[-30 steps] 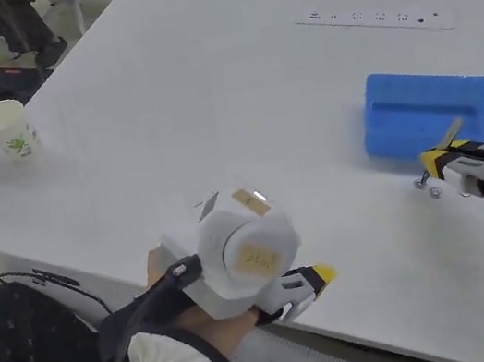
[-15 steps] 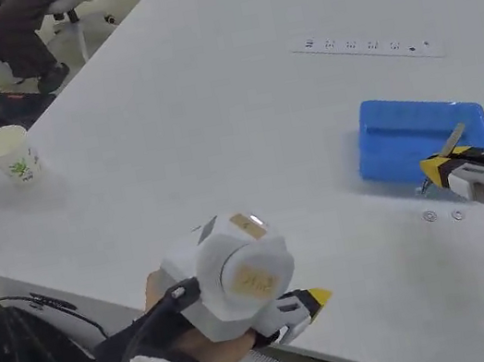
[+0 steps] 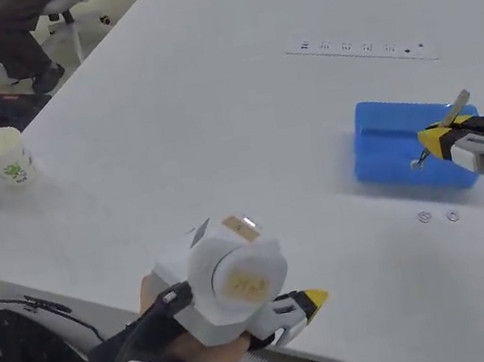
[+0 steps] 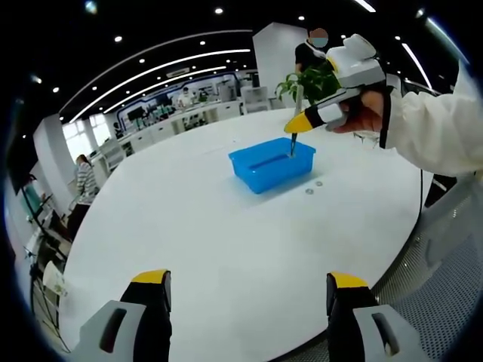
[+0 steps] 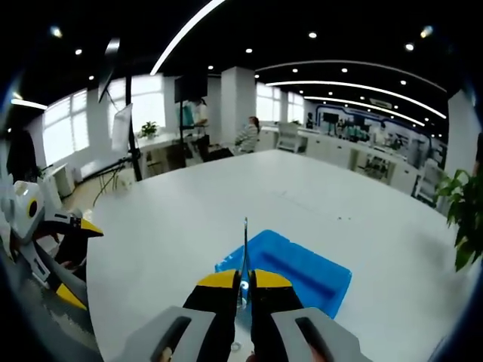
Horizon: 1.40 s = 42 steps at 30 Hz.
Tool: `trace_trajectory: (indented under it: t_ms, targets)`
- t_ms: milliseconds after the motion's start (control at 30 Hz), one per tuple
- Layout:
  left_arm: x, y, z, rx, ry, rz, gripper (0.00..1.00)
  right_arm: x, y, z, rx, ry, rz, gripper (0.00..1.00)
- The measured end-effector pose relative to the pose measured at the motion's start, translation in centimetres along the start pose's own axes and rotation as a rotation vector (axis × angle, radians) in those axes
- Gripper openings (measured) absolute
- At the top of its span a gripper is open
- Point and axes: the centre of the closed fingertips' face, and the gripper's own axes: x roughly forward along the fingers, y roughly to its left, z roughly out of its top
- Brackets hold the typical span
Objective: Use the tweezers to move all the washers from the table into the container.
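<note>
Washers [image 3: 425,217], two small silver metal rings, come second in depth. Nearest of all, well short and left of the blue rectangular plastic container [image 3: 393,143], the left gripper [image 3: 283,310] hangs over the front edge of the white table [image 3: 213,120]; its jaws are spread wide with nothing between them. Beyond it the two rings lie flat and side by side on the table, just before the container's near wall. Over that wall the right gripper [image 3: 432,143] has its jaws pinched on slim silver metal tweezers [image 4: 292,143], whose tips point down into the container; whether they carry a washer cannot be told. Past the container lies a long white power strip [image 3: 359,48], and far to its left stands a white paper cup [image 3: 1,156].
</note>
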Motion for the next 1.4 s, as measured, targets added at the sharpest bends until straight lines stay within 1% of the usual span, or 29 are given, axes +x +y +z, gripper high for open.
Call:
trace_trajectory:
  t_ms: [33, 133, 233, 400, 467, 600, 667, 767, 833, 933, 1100, 1233, 1333, 1400]
  targets:
    - [0.0, 0.0, 0.0, 0.0, 0.0, -0.001, 0.86, 0.1, -0.1, 0.2, -0.017, 0.001, 0.001, 0.02]
    - [0.0, 0.0, 0.0, 0.001, 0.0, -0.002, 0.86, 0.3, -0.4, 0.5, -0.032, -0.003, -0.003, 0.02]
    - [0.1, -0.1, -0.1, 0.004, 0.005, -0.002, 0.86, 0.6, -0.9, 1.0, -0.034, -0.012, -0.008, 0.02]
    - [0.1, -0.2, -0.1, 0.007, 0.008, -0.006, 0.86, 1.2, -1.6, 1.0, -0.034, -0.015, -0.015, 0.02]
    - [0.1, -0.2, -0.2, 0.008, 0.009, -0.005, 0.86, 1.6, -1.9, 0.7, -0.042, -0.009, -0.016, 0.02]
    - [0.1, -0.3, -0.2, 0.011, 0.014, -0.009, 0.86, 2.4, -2.4, -0.1, -0.031, 0.004, -0.023, 0.02]
    - [0.1, -0.3, -0.3, 0.013, 0.019, -0.011, 0.86, 2.8, -2.7, -0.6, -0.034, 0.012, -0.034, 0.02]
    - [0.2, -0.4, -0.4, 0.016, 0.02, -0.013, 0.86, 3.8, -3.6, -1.3, -0.016, 0.015, -0.037, 0.02]
    - [0.2, -0.4, -0.5, 0.013, 0.026, -0.014, 0.86, 4.1, -3.7, -1.6, -0.008, 0.016, -0.036, 0.02]
    - [0.2, -0.4, -0.5, 0.012, 0.027, -0.011, 0.86, 4.7, -3.9, -2.5, 0.002, 0.038, -0.035, 0.02]
    - [0.2, -0.4, -0.6, 0.01, 0.032, -0.011, 0.86, 5.2, -4.2, -3.5, 0.01, 0.059, -0.04, 0.02]
    - [0.2, -0.4, -0.6, 0.008, 0.035, -0.011, 0.86, 5.4, -4.2, -3.8, 0.02, 0.065, -0.037, 0.03]
    - [0.2, -0.4, -0.6, 0.009, 0.035, -0.011, 0.85, 5.8, -4.4, -4.3, 0.008, 0.07, -0.043, 0.03]
    - [0.3, -0.5, -0.6, 0.01, 0.037, -0.014, 0.85, 6.1, -4.6, -4.5, 0.015, 0.073, -0.04, 0.03]
